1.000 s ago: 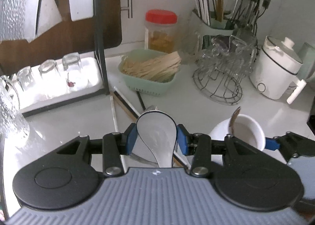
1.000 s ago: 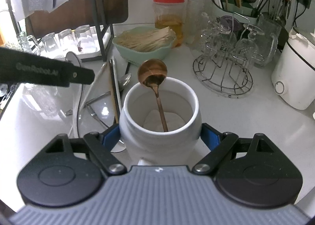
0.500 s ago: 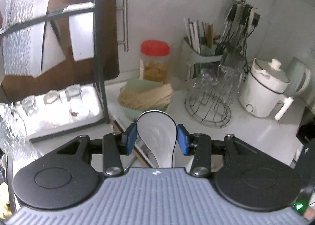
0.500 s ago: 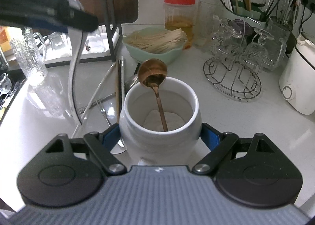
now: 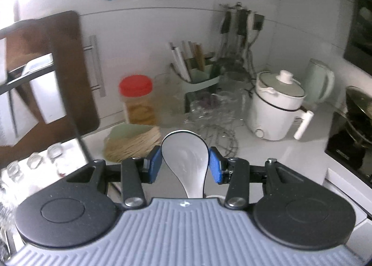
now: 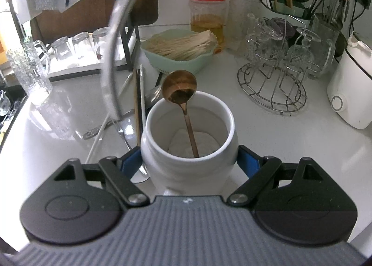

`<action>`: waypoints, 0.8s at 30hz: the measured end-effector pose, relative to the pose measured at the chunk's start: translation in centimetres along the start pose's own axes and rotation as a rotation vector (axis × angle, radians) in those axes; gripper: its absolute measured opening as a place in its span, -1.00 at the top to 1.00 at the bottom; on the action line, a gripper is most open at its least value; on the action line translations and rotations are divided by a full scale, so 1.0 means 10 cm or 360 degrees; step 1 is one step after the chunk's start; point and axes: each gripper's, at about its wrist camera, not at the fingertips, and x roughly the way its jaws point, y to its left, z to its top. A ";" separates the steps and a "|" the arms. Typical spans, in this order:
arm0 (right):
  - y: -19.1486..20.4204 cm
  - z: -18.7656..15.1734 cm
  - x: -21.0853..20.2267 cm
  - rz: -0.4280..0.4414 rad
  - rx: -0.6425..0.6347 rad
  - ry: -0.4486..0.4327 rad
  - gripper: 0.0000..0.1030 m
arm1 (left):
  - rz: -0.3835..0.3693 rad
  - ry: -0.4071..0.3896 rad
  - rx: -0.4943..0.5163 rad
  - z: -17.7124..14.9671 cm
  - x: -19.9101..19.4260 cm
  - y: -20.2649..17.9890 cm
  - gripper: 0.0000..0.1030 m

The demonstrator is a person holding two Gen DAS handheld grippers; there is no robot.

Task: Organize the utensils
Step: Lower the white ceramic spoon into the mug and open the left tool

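White glossy tabletop [image 6: 267,131]. I have the left gripper [image 5: 185,165] clamped on the steel spoon [image 5: 186,161], rigid and slippery, raised; the right gripper [image 6: 189,161] clamps the heavy, breakable white jar [image 6: 189,149].

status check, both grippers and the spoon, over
Left gripper shut on silver spoon, held high. Right gripper shut on white jar, copper spoon inside. Nothing blocking the jar mouth.

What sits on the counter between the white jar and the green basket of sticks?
Right wrist view: loose utensils, beyond the white jar and before the green basket.
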 end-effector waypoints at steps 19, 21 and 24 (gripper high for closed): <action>0.02 -0.02 0.01 -0.0043 0.0055 -0.0052 -0.73 | -0.0195 0.0205 -0.0021 -0.08 0.50 0.05 0.05; 0.02 -0.03 0.02 -0.0048 0.0061 -0.0055 -0.73 | -0.0211 0.0256 0.0001 -0.10 0.49 0.04 0.05; 0.01 -0.02 0.02 -0.0047 0.0062 -0.0054 -0.73 | -0.0246 0.0329 0.0044 -0.10 0.48 0.02 0.05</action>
